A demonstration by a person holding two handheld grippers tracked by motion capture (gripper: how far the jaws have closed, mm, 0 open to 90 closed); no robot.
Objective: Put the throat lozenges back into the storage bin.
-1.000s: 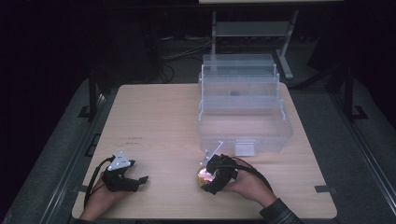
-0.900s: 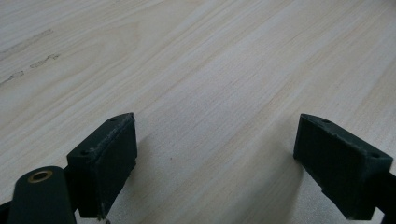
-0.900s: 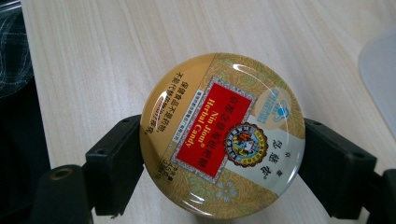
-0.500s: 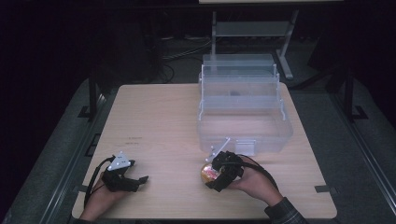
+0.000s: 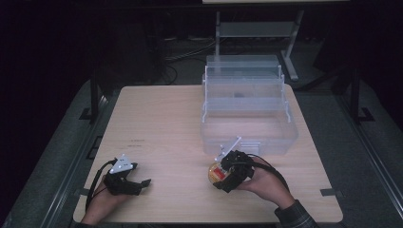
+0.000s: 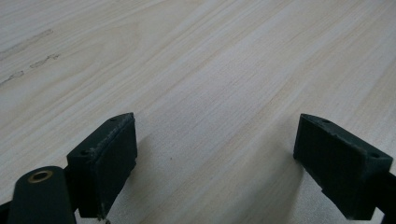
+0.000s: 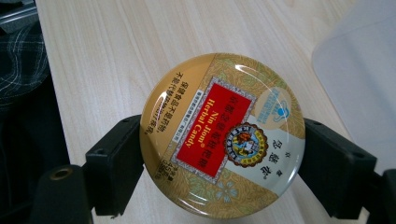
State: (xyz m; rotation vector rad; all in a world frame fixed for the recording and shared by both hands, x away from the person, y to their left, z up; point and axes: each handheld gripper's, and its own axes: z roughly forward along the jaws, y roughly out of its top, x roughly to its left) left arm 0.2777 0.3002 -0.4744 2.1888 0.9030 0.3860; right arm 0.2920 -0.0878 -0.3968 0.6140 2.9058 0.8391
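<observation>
While the left gripper (image 5: 142, 183) is resting low over the near left part of the wooden table (image 5: 161, 123), its jaws are standing wide apart with nothing between them. The left gripper view is giving the close detail here: two black pads (image 6: 109, 161) spread over bare pale wood grain, a faint dark scuff lying on the table surface toward the upper left. From the high view the person's left hand (image 5: 102, 202) is wrapping the gripper body, with a cable looping back toward the table edge.

Moving rightward, the right gripper (image 5: 217, 175) is sitting near the front middle of the table, and its jaws are clamping a round candy tin (image 5: 216, 174). In the high view the tin is appearing as a small gold and red disc, its print too small to read. The right gripper view is supplying what that view lacks: the tin (image 7: 222, 135) is being pinched at its rim from both sides, its glossy lid showing a red label reading "Herbal Candy" with Chinese characters around it. The person's right hand (image 5: 266, 183) is holding the tool.

Just beyond the tin, the clear plastic tiered box (image 5: 247, 107) is standing open on the right half of the table, near but apart from the gripper. A pale corner of it (image 7: 359, 70) is showing in the right gripper view.
</observation>
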